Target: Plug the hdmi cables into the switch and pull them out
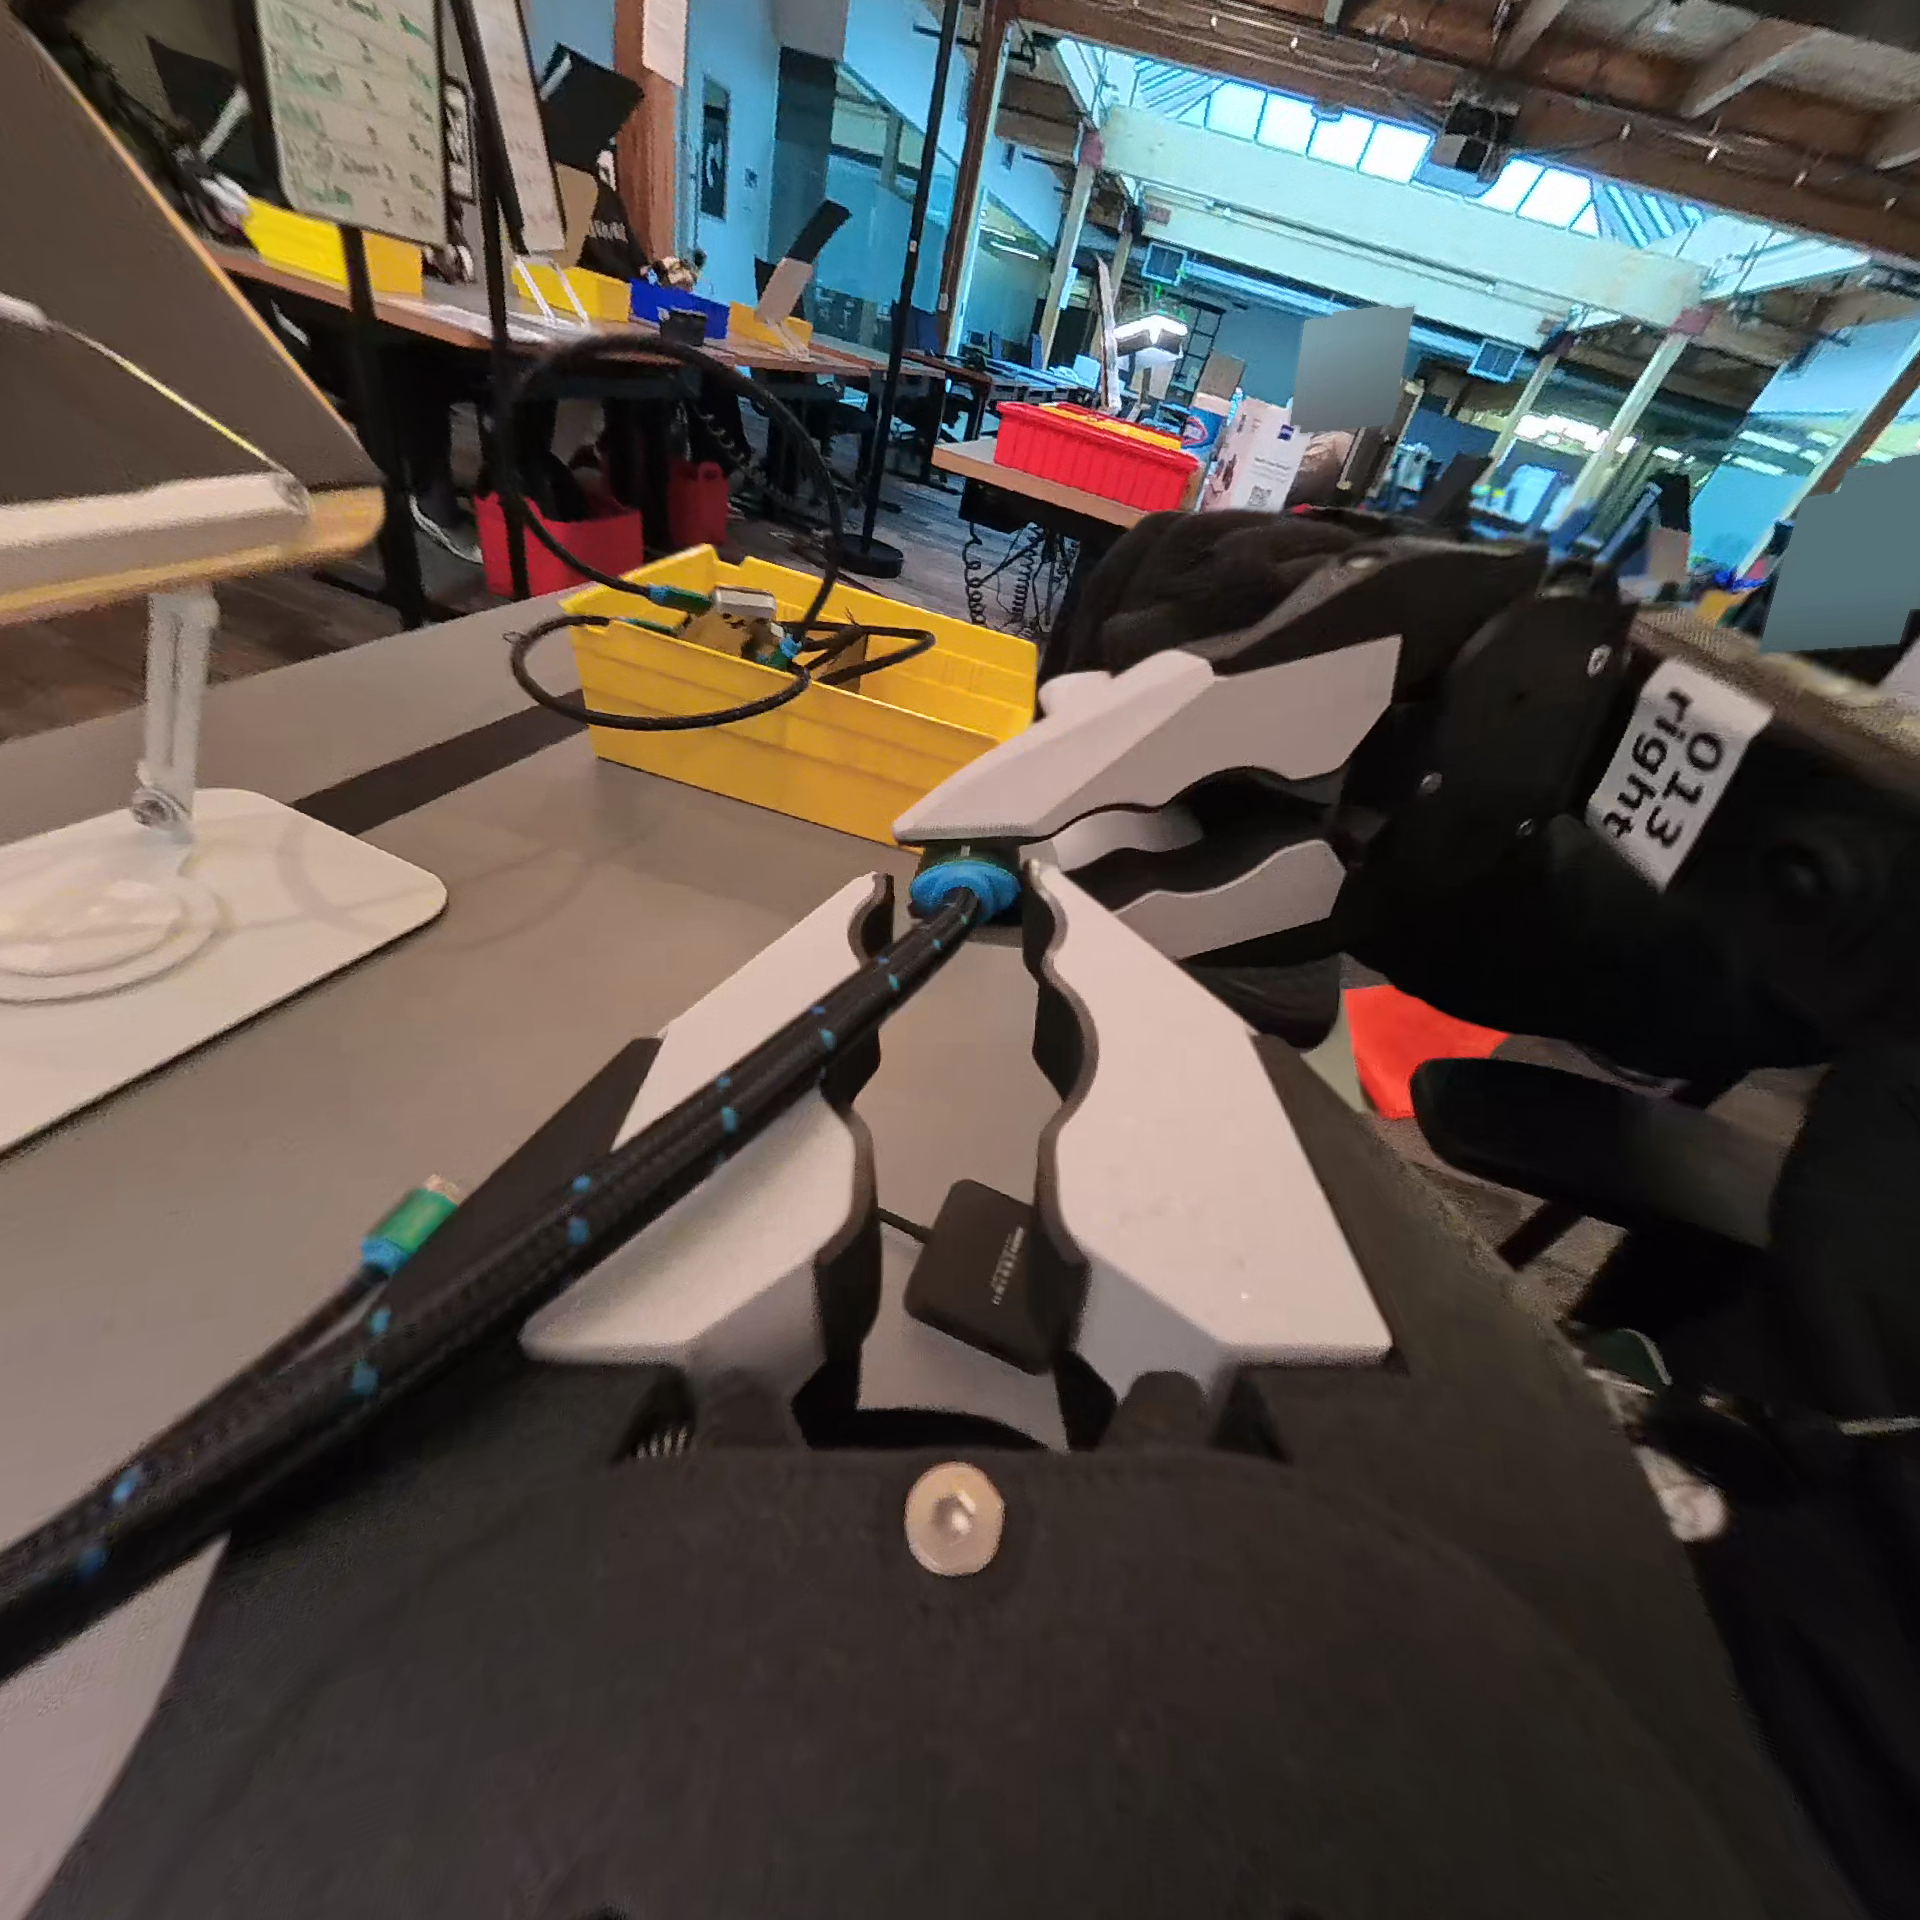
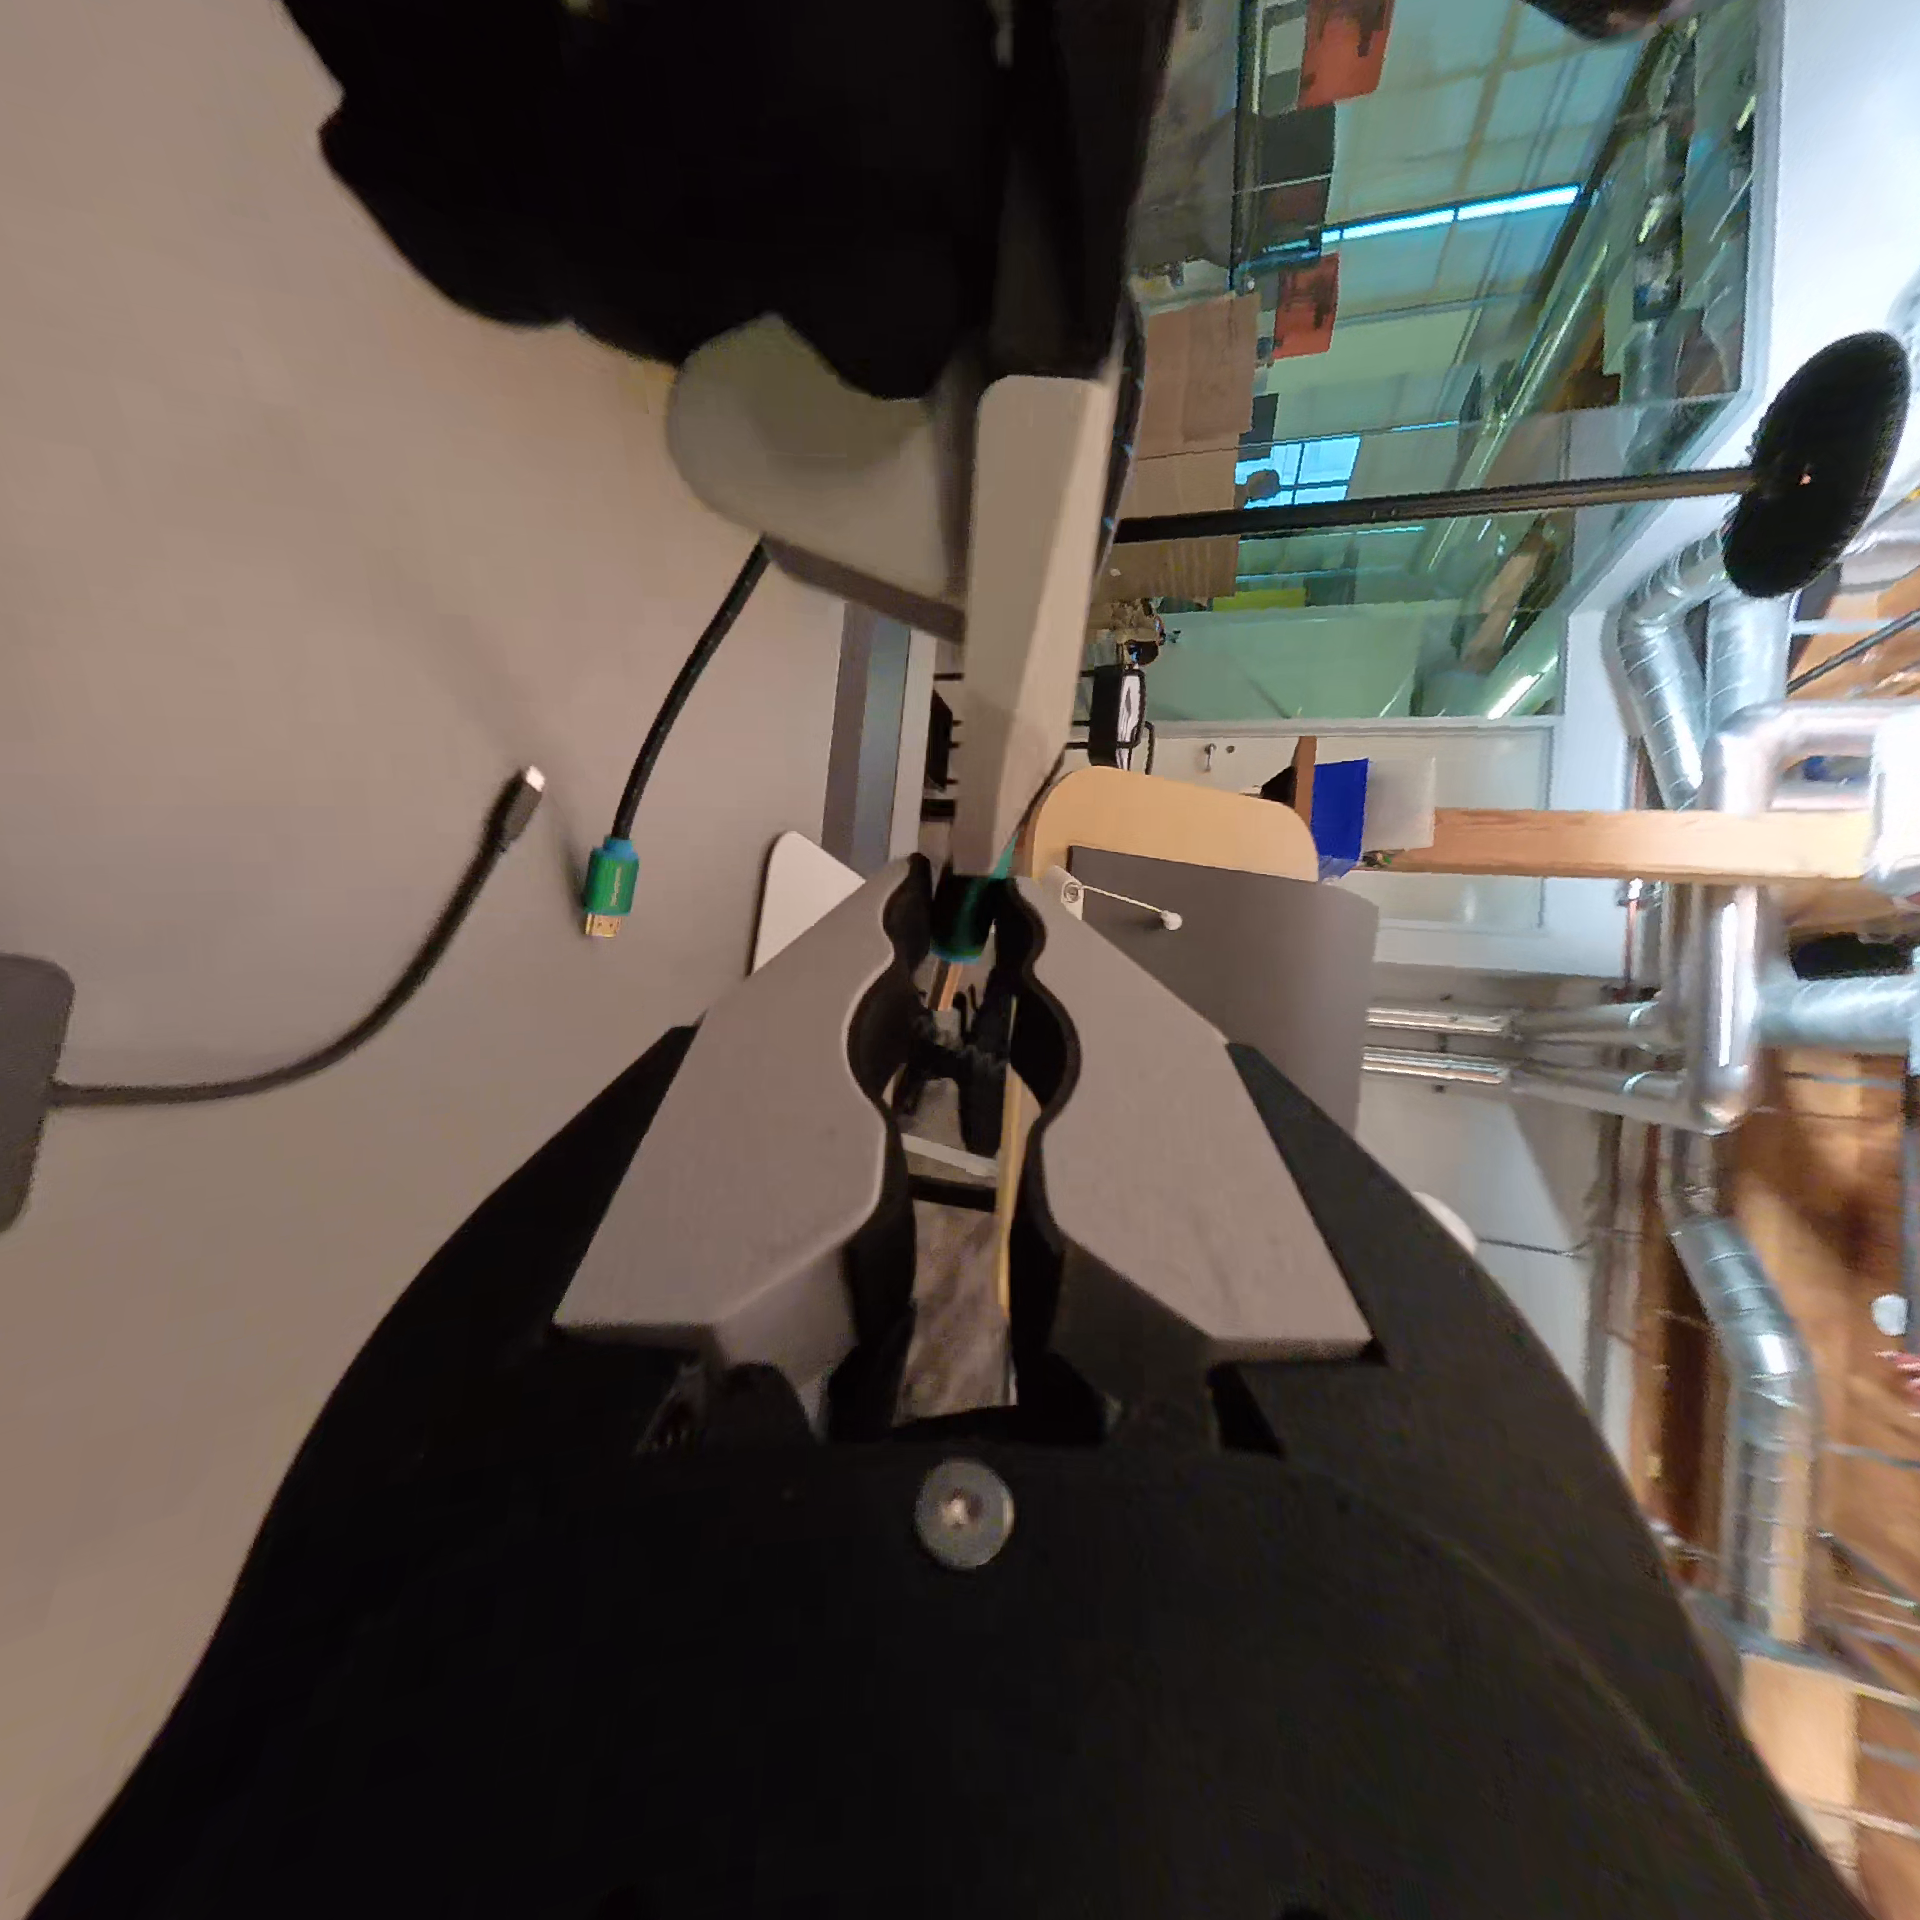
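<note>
Held HDMI plug (image 1: 951, 883) sat between left gripper (image 1: 954, 894) tips, right gripper (image 1: 997, 831) just beyond. Spare plug (image 1: 407, 1226) lay left of tongs on table (image 1: 540, 935); bin (image 1: 831, 707) ahead; stand base (image 1: 208, 914) far left.

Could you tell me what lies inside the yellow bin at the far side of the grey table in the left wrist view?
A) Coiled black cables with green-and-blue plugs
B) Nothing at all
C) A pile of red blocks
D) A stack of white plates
A: the yellow bin holds looped black cables whose green-and-blue plugs show above its rim, together with a small grey device.
</note>
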Demonstrator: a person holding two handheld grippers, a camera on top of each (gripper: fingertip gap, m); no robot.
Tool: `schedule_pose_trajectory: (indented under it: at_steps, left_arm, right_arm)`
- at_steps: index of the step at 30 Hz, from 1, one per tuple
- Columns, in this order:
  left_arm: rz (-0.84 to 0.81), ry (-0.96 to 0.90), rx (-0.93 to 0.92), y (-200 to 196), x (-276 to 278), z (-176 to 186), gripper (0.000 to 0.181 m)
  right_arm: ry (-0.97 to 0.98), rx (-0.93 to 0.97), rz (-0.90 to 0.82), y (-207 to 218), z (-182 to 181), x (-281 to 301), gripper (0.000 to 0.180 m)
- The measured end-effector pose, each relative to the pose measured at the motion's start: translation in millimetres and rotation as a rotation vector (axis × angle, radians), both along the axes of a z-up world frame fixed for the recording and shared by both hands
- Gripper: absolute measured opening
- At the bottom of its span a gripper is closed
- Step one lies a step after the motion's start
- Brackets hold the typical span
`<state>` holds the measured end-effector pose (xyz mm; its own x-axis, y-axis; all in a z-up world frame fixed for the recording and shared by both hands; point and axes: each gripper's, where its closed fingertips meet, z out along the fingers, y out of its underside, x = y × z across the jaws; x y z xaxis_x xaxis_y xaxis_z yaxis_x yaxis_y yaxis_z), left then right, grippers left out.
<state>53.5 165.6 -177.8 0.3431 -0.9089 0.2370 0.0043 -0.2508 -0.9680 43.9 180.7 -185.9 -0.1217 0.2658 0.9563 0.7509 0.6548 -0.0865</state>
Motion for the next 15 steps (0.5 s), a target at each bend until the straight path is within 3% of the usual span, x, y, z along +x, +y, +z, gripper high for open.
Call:
schedule_pose_trajectory:
  at_steps: [15]
  left_arm:
    - [0.0, -0.021, -0.064, 4.7, -0.1, -4.6, 0.02]
  right_arm:
    - [-0.098, 0.089, 0.036, 6.3, -1.4, -2.2, 0.01]
